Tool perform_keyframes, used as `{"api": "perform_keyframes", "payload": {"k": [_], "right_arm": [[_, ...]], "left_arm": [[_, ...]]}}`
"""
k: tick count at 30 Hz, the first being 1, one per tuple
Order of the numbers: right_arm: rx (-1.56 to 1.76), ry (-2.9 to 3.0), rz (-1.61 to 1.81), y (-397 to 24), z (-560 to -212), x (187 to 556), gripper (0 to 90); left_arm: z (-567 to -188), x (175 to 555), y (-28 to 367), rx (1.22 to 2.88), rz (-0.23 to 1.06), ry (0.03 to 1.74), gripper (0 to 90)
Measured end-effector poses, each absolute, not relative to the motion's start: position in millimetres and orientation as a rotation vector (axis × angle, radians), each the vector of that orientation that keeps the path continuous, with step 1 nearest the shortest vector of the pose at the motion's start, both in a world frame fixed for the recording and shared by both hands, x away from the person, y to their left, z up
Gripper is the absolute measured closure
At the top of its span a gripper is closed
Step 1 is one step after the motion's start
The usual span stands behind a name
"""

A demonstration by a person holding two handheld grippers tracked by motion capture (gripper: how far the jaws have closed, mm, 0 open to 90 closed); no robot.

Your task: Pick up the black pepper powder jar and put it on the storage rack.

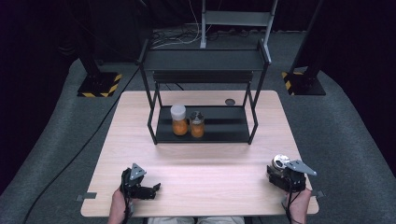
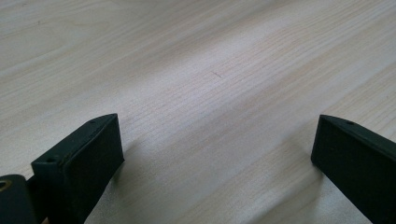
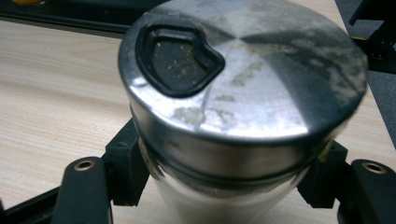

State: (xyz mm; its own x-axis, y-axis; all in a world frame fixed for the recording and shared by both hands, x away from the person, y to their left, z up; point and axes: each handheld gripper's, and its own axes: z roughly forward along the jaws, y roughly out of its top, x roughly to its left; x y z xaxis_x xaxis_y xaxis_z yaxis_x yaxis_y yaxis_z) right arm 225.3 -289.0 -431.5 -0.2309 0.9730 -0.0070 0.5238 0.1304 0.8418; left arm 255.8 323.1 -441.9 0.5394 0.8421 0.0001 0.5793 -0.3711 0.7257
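Note:
Near the table's right front corner, my right gripper (image 1: 282,169) is shut on a jar with a silver metal lid (image 1: 279,162). In the right gripper view the jar (image 3: 243,84) stands upright on the wood, and the two black pads (image 3: 125,163) press on its sides just below the lid. The lid has a black shaker opening and is smeared. My left gripper (image 1: 155,188) lies low near the left front of the table, open. In the left gripper view its jaws (image 2: 215,154) stand wide apart over bare wood with nothing between them.
A black two-tier rack (image 1: 254,126) stands at the back middle of the wooden table (image 1: 210,168). On its lower shelf stand a white-lidded jar (image 1: 178,120) and a metal-lidded jar (image 1: 197,124), both with orange contents. A small dark disc (image 1: 229,101) lies behind the rack.

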Motion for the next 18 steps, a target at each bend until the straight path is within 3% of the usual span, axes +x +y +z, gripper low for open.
{"api": "perform_keyframes", "payload": {"k": [18], "right_arm": [[1.395, 1.873, 1.01, -286.5, -418.4, 224.5, 30.3]], "left_arm": [[-441.7, 256.0, 323.2, 2.094, 0.492, 1.142, 1.7]]}}
